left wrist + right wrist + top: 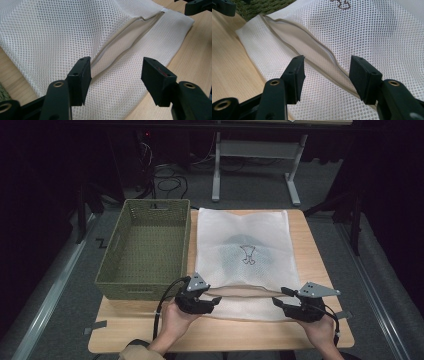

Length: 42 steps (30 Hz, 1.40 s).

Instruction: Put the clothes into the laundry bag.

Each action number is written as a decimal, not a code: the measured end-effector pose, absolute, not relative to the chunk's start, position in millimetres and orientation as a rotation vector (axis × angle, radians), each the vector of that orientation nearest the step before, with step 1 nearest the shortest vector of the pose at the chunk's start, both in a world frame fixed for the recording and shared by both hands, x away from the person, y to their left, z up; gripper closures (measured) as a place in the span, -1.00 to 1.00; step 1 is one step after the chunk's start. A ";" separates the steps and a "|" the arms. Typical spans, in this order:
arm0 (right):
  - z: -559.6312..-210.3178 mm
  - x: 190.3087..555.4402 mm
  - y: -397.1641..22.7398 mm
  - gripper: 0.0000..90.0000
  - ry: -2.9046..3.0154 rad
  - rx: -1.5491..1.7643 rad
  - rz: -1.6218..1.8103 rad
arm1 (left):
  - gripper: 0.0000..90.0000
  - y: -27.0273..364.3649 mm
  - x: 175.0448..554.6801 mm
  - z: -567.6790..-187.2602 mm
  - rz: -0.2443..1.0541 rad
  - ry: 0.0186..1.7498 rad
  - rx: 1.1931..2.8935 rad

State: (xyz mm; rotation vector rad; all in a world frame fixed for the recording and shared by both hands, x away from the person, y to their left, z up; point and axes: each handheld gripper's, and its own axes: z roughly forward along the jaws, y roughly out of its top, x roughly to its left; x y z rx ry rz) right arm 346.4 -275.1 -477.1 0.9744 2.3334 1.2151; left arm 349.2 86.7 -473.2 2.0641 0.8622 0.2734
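A white mesh laundry bag lies flat on the wooden table, with a dark shape showing through it. Its beige-trimmed opening gapes along the near edge. My left gripper is at the opening's left end and my right gripper at its right end, their tips pointing toward each other. In the left gripper view the left gripper is open just above the mesh, the trim running away between the jaws. The right gripper is open the same way over the trim.
A green woven basket stands empty on the table's left, touching the bag's left side. Bare wood runs along the near edge under both hands. A metal desk frame and cables lie on the floor beyond the table.
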 end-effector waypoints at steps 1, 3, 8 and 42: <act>-478.1 346.6 -274.6 0.05 2.332 0.972 1.210 | -0.09 86.9 349.5 -473.9 0.279 0.864 2.065; -480.1 347.3 -273.6 0.05 2.335 0.970 1.197 | -0.09 87.3 349.4 -475.0 0.287 0.863 2.062; -485.8 348.4 -273.0 0.05 2.341 0.974 1.174 | -0.11 85.5 347.8 -481.0 0.321 0.856 2.089; -510.3 355.2 -278.7 0.05 2.381 1.038 0.995 | -0.08 86.4 355.2 -505.5 0.364 0.910 2.174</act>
